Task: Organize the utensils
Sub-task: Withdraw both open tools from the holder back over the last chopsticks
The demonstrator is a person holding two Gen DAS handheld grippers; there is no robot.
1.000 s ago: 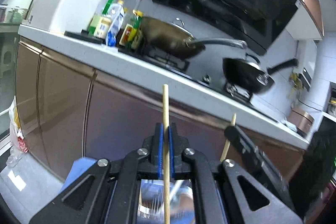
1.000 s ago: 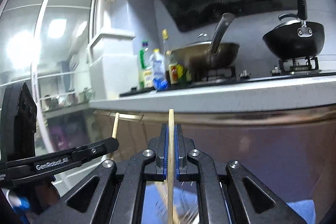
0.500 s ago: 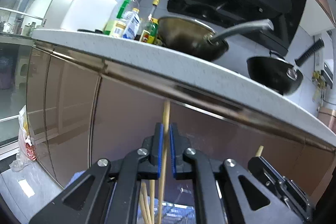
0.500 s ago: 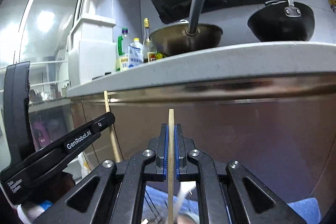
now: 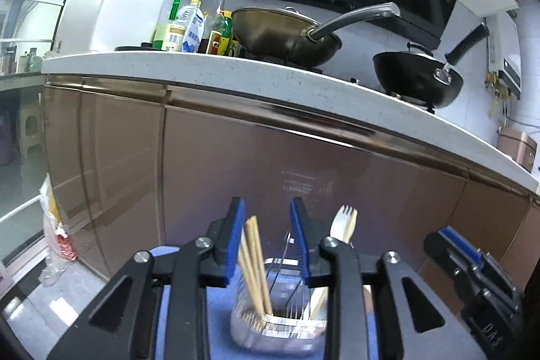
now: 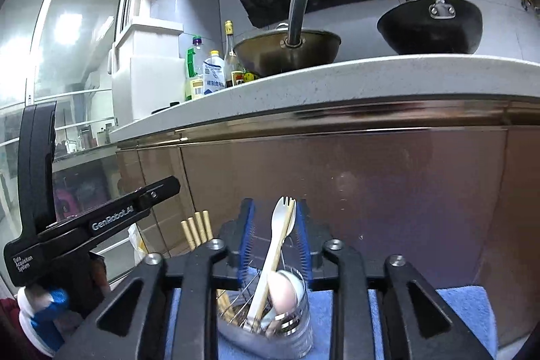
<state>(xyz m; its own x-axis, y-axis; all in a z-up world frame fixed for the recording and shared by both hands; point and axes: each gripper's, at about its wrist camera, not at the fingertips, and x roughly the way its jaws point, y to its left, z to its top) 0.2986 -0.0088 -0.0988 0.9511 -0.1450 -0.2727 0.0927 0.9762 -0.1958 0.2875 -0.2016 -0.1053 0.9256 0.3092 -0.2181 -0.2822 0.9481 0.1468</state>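
2 open grippers [image 5: 266, 208] [image 6: 274, 208] above holder [image 5: 280, 323].

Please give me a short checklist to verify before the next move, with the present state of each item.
1. Left gripper open, holding nothing: ok.
2. Right gripper open, holding nothing: ok.
3. Chopsticks stand in the wire utensil holder, leaning left: ok.
4. White fork and one chopstick stand in the same holder: ok.
5. Holder rests upright on the blue cloth: ok.
6. Other utensils waiting outside the holder: cannot tell, none in view.
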